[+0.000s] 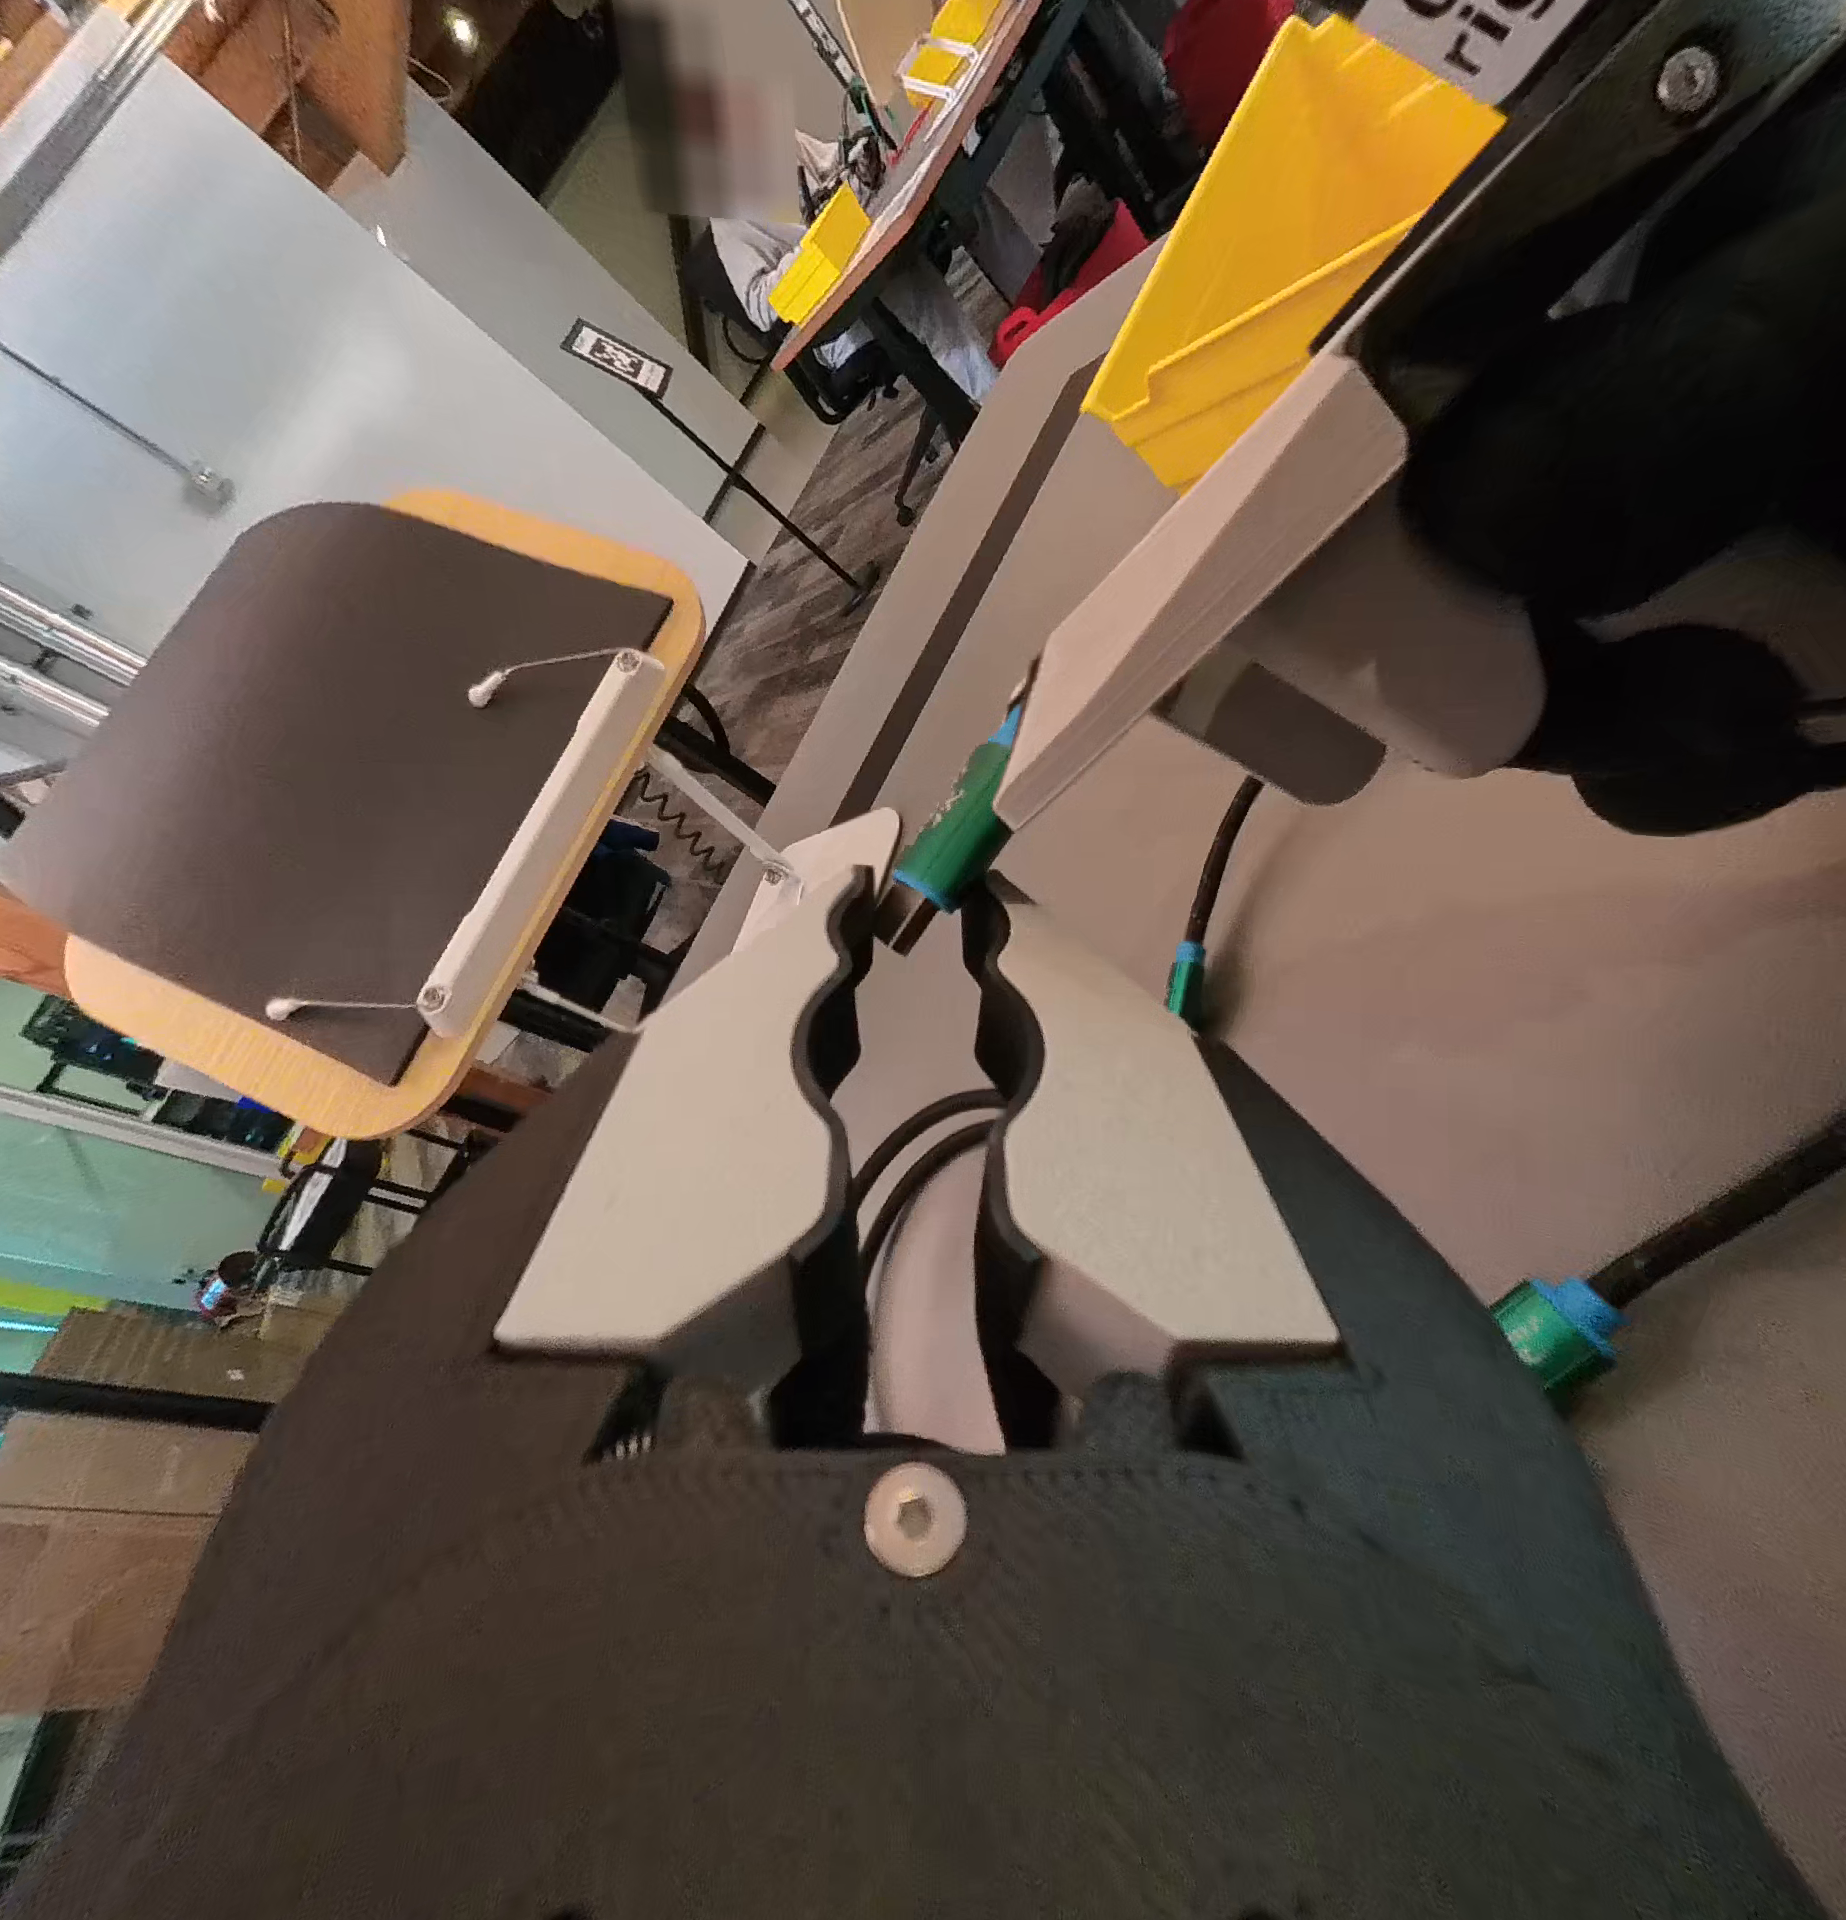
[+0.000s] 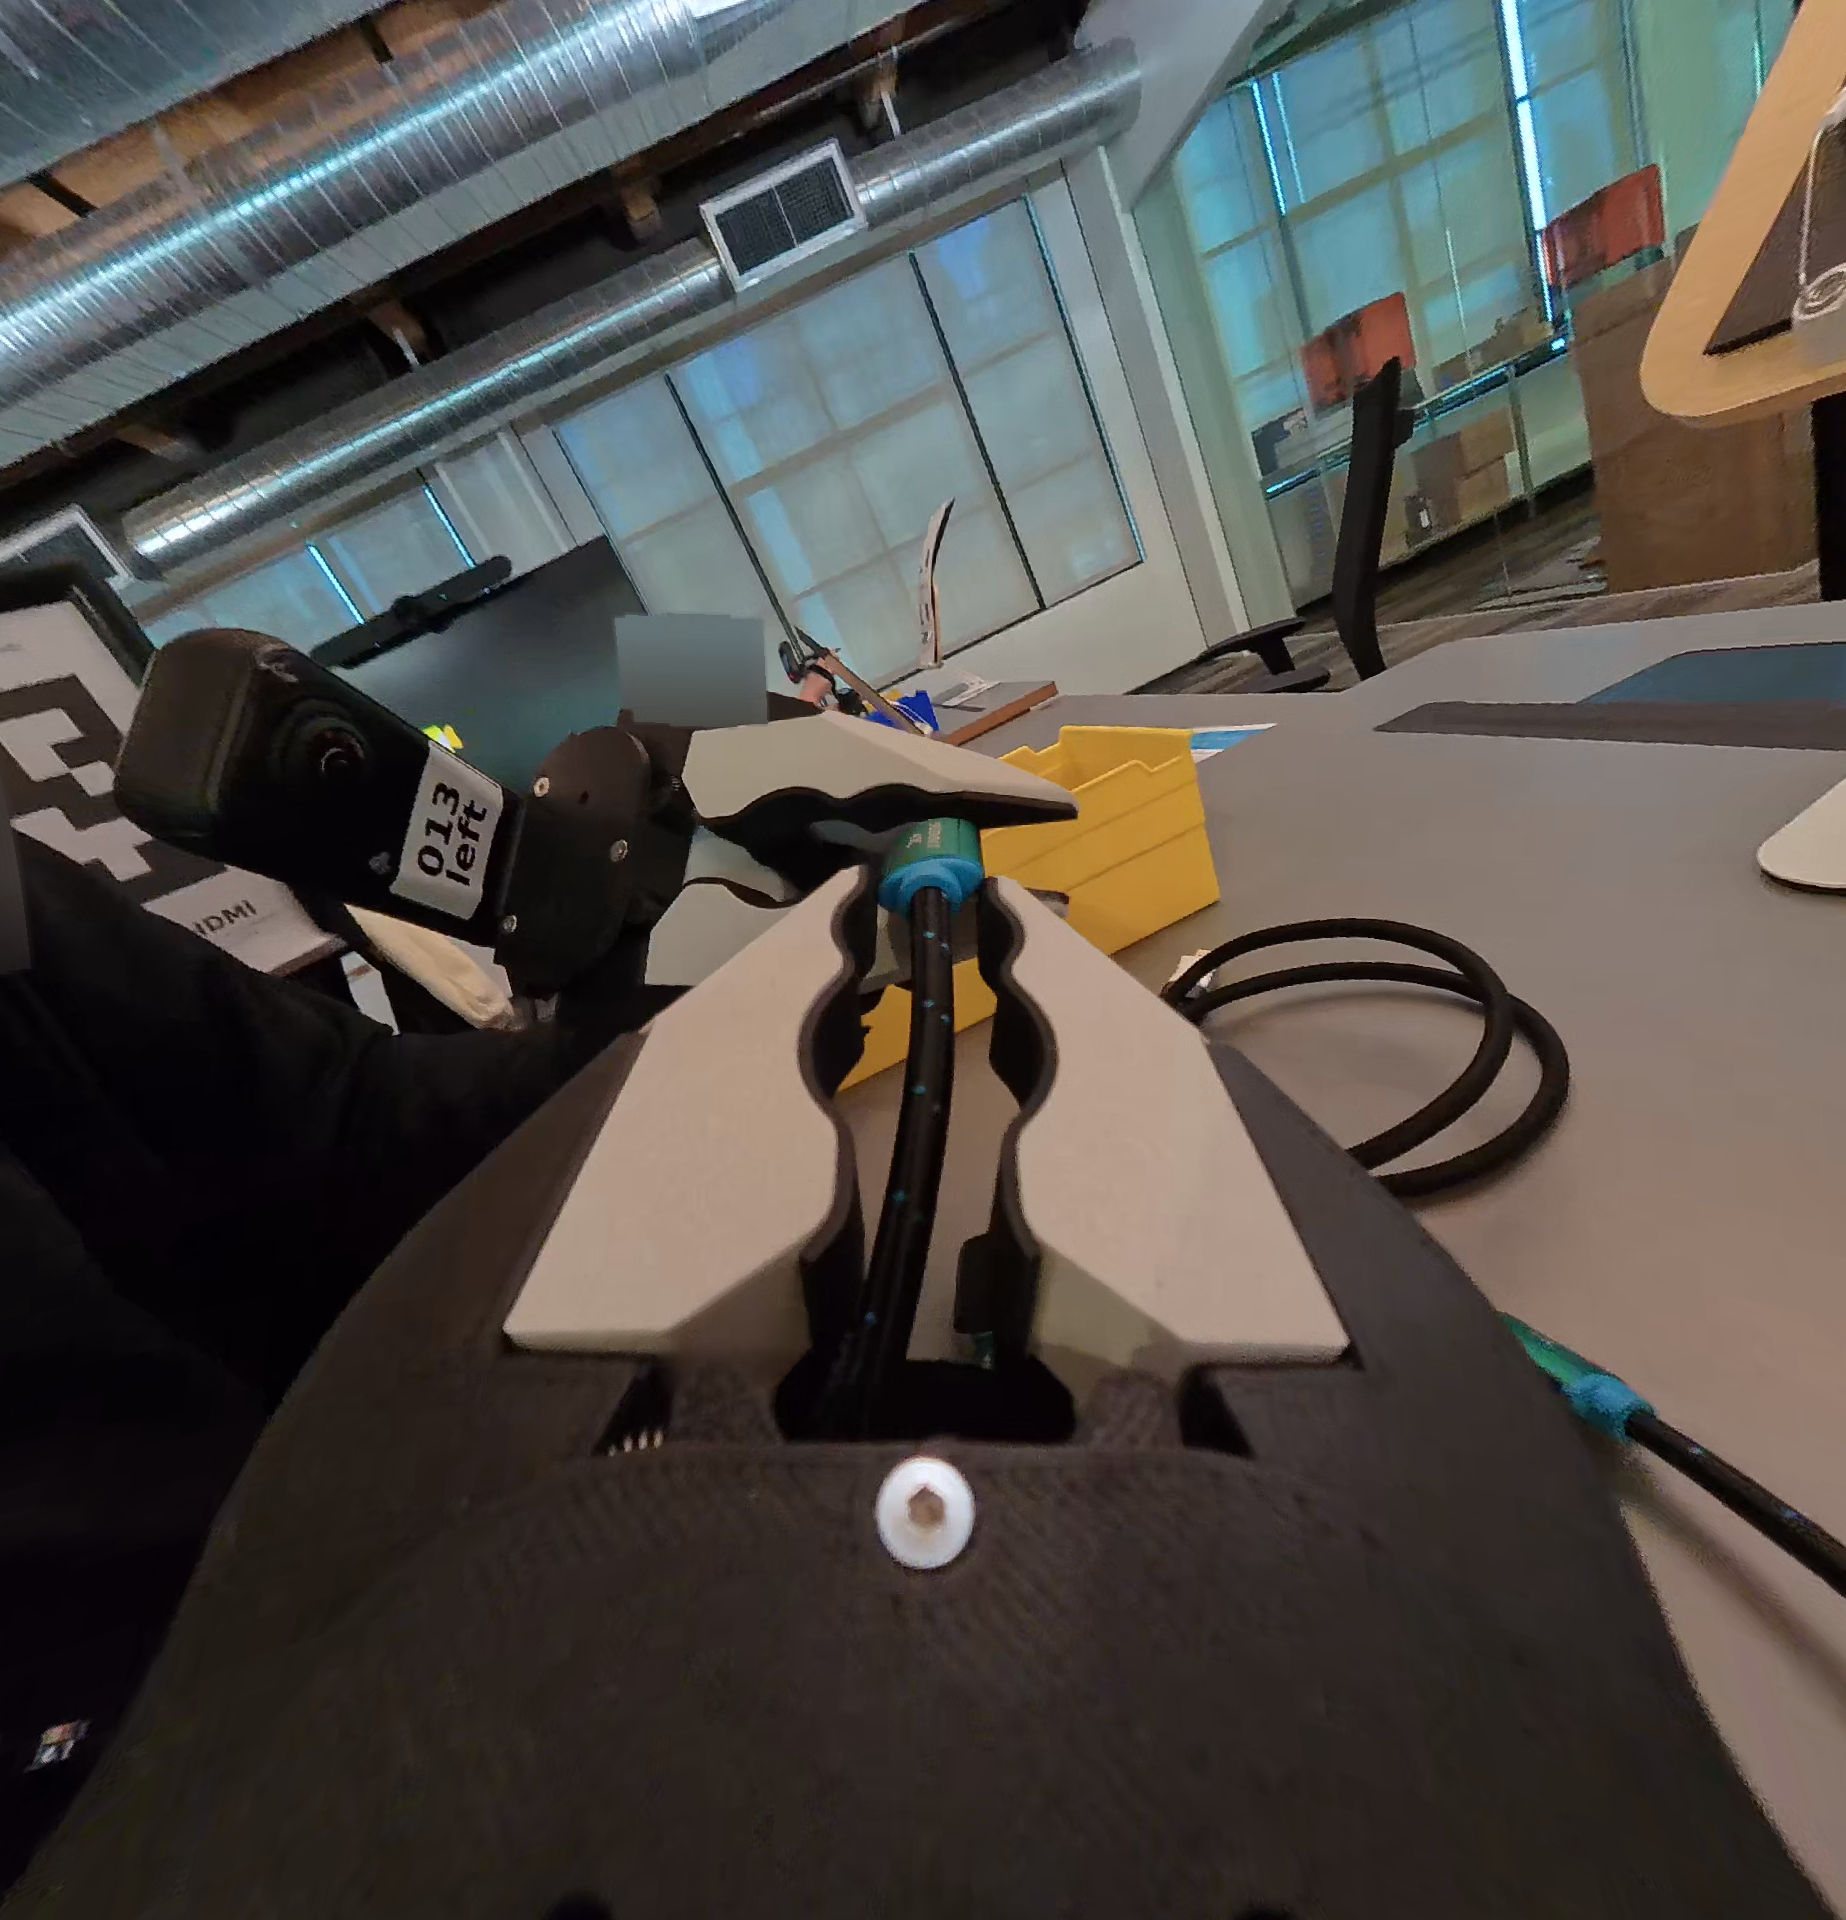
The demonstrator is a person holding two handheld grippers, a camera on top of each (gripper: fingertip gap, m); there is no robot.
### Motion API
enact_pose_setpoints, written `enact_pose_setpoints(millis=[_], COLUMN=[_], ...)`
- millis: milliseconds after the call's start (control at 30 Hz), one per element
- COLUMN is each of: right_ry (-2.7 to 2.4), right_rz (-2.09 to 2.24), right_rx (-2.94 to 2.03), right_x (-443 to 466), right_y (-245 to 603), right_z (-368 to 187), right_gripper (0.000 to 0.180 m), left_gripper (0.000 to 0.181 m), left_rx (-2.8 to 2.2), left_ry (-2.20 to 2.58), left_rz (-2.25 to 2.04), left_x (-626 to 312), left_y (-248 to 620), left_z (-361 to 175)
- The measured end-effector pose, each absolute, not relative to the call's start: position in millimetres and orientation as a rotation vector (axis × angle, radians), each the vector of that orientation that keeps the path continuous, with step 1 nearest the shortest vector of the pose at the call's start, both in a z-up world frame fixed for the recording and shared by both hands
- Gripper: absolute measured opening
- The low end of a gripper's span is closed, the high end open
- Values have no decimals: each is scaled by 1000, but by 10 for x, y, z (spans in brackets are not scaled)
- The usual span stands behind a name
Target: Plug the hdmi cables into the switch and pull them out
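In the right wrist view my right gripper (image 2: 924, 899) is shut on a green HDMI plug with a blue collar (image 2: 927, 854), and its black cable (image 2: 924, 1091) runs back between the fingers. The left gripper (image 2: 877, 805) meets the plug from the left. In the left wrist view my left gripper (image 1: 924, 906) is closed on a small grey piece, the switch (image 1: 906, 925), seen edge-on at its tips. The same green plug (image 1: 950, 821) points its metal end into that piece. A grey finger of the right gripper (image 1: 1158, 675) covers the plug's back. The port itself is hidden.
A second green plug (image 1: 1184, 987) and a third (image 1: 1553, 1340) lie on the grey table (image 1: 1521, 1039). A coil of black cable (image 2: 1418, 1039) and another plug (image 2: 1589, 1392) lie to the right. A yellow bin (image 2: 1116, 821) stands just behind the grippers. My two grippers' fingertips are within a few centimetres of each other.
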State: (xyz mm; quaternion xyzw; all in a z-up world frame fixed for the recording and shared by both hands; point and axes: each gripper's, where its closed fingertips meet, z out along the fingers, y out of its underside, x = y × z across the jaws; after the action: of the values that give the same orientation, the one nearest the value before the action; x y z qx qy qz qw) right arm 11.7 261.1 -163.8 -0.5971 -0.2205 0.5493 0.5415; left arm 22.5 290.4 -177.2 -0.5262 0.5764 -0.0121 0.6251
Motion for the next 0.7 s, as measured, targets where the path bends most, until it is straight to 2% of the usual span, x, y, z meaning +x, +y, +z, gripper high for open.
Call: enact_pose_setpoints(millis=[700], right_ry=[-552], right_rz=[1181], right_rx=[-1485], right_x=[182], right_y=[2692], right_z=[-1820], right_gripper=[17], left_gripper=[17], left_rx=[-1330], left_ry=[1354], left_rz=[-181], left_x=[314], left_y=[2926], left_z=[-2040])
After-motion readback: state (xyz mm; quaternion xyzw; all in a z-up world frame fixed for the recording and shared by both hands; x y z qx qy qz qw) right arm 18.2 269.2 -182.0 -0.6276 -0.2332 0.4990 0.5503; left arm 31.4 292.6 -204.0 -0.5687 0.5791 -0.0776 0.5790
